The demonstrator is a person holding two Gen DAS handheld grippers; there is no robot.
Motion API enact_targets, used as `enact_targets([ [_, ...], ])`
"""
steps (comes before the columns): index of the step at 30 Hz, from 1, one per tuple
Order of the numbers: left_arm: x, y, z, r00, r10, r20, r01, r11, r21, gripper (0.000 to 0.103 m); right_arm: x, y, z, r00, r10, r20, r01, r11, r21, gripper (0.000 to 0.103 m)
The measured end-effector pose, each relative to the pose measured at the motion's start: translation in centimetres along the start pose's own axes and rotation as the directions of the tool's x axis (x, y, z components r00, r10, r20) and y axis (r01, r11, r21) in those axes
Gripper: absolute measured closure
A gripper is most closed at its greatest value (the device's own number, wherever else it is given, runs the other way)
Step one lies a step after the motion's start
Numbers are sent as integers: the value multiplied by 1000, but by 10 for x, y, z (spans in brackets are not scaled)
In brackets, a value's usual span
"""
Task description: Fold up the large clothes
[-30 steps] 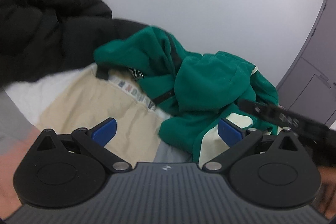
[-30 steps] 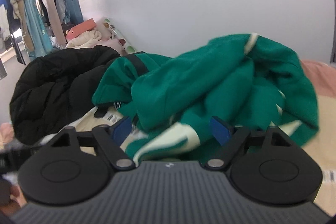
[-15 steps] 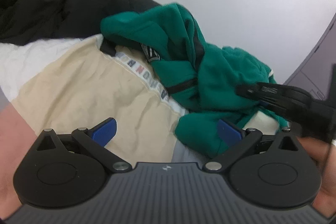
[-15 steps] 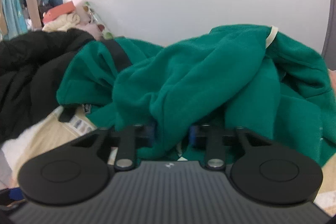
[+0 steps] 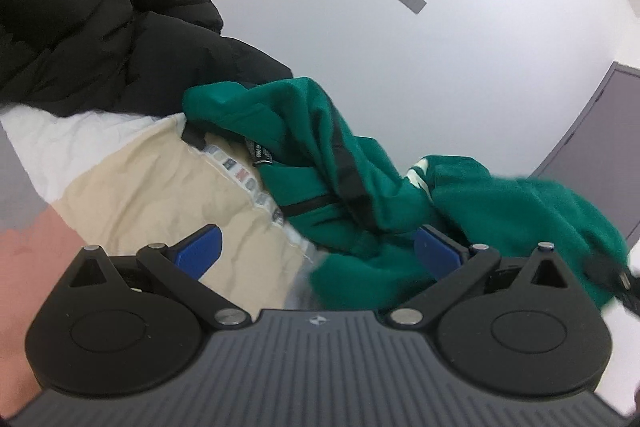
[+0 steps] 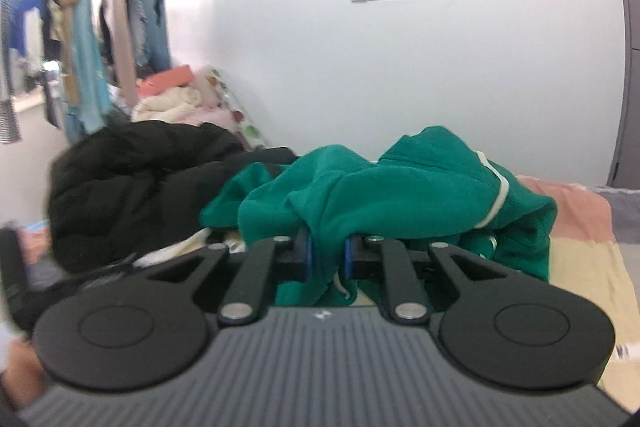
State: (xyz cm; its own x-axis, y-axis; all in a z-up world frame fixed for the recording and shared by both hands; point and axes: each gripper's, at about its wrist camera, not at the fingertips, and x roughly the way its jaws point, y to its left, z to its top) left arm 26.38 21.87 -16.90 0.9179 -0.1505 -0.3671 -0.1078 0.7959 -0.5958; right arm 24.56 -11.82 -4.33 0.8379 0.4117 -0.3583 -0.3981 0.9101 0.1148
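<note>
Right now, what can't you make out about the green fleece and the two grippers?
- Fleece: crumpled, so sleeves and hem cannot be told apart; in the right wrist view the right gripper covers its near edge, jaws closing on a fold.
- Label on the fleece, left wrist view: text too small to read.
- Left gripper: open; motion blur hides whether its right pad touches cloth.
- Black coat: cut off by the left edge.

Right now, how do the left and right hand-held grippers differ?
The left hand-held gripper stands wide open, with nothing pinched; the right hand-held gripper is closing on a fold of the green fleece. The left one hangs over the beige bedsheet at the fleece's edge; the right is buried in fabric. Both have blue pads.
</note>
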Motion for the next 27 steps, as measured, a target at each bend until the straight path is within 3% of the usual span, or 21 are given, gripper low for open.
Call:
enact_targets([
  [4, -18, -12, -5, 999, -41, -20, 40, 999, -15, 0, -62, -9, -22, 999, 48, -15, -48, 999, 8, 86],
  [7, -30, -24, -12, 997, -60, -37, 60, 998, -4, 0, -96, -18, -42, 993, 94, -75, -93, 995, 23, 86],
  [10, -42, -34, -23, 994, -88, -58, 87, 996, -14, 0, -114, -22, -61, 983, 125, -136, -123, 992, 18, 86],
  [13, -49, -40, -31, 992, -104, -75, 101, 994, -36, 0, -124, -28, -85, 959, 157, -236, -153, 988, 37, 86],
  [16, -50, -46, -34, 985, -140, -101, 134, 989, -57, 0, -119, -36, -99, 947, 110, -302, -101, 994, 44, 82],
  [17, -50, -48, -34, 983, -144, -109, 139, 989, -59, 0, -115, -41, -100, 942, 103, -319, -84, 994, 73, 78],
  [19, -48, -51, -34, 981, -149, -120, 144, 988, -52, 0, -108, -53, -99, 936, 98, -339, -52, 988, 143, 59],
  [20, -47, -52, -35, 982, -145, -124, 140, 989, -44, 0, -107, -57, -99, 935, 107, -337, -49, 983, 175, 42],
  [21, -45, -53, -36, 981, -142, -131, 138, 990, -36, 0, -107, -63, -98, 938, 115, -326, -46, 976, 213, 34],
  [27, -12, -62, -39, 970, -165, -181, 164, 986, -20, 1, -87, -92, -79, 971, 62, -229, 5, 960, 278, 34],
])
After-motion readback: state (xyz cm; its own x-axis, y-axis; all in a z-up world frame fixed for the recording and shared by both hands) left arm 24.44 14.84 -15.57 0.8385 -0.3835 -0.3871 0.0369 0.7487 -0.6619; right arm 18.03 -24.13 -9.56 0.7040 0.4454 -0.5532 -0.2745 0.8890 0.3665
